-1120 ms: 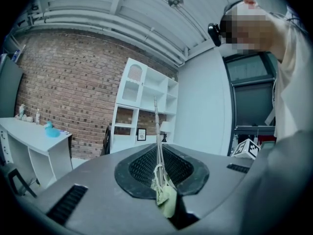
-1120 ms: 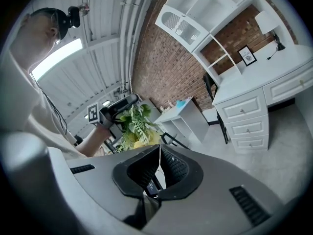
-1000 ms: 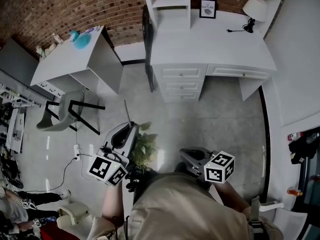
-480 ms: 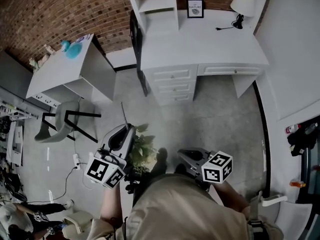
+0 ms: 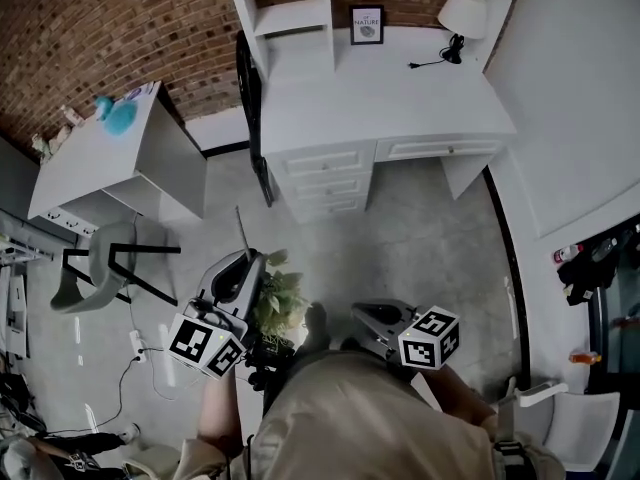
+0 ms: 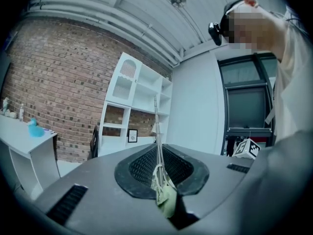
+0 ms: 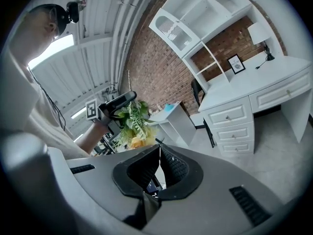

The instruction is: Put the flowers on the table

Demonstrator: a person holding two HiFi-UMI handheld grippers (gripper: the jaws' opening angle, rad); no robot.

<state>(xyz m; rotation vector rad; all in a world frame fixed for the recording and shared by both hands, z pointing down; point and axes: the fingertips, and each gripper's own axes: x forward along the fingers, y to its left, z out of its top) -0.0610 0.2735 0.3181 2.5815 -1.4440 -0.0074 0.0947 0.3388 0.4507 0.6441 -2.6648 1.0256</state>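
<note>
Left claw (image 6: 159, 169): nearly closed, pinching the thin stem (image 6: 157, 131) of the flowers between both pads, with a pale wrapped end poking out behind the grip. Held low on the person's left in the head view, pointing out into the room. Flowers (image 5: 279, 303): a leafy green bunch, up in the air over the grey floor (image 5: 430, 238), just beside that claw and between the two. From the right gripper view, the same flowers (image 7: 130, 120) with a yellow bloom low in the bunch, close against the left claw (image 7: 119, 102). Right claw (image 7: 158, 161): jaws together, nothing between them, carried on the person's right. White tabletop (image 5: 390, 88) well ahead against the brick wall (image 5: 120, 28), bearing a lamp (image 5: 458, 15) and a framed picture (image 5: 367, 25); flowers well apart from it.
</note>
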